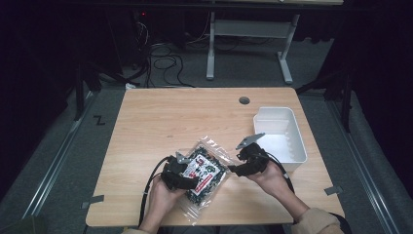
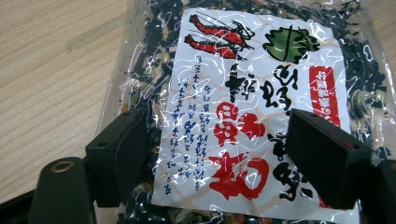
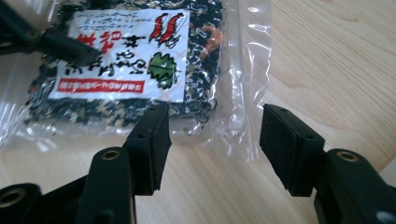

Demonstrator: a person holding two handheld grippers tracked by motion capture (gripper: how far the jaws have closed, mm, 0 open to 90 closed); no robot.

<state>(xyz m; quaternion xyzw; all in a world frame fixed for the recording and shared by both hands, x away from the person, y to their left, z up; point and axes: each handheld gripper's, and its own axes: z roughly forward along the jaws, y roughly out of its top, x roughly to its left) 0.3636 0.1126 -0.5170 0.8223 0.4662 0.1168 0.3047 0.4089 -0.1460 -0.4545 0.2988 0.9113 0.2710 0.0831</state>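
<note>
A clear plastic bag of dark dried seaweed mix with a white printed label point(image 1: 205, 171) is seen lying flat on the light wooden desk point(image 1: 160, 117), right between both tongs. The left tongs point(image 2: 219, 158) are spread wide over the label, nothing gripped. The right tongs point(image 3: 212, 140) are held apart just beside the bag's clear edge

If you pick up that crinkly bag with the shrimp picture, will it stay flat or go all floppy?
Probably floppy: the clear plastic bag is thin and wrinkled, so it would likely sag. Its loose dark dried bits may shift to the low end. The glossy film looks slippery, so the open left gripper might need a firm pinch.
</note>
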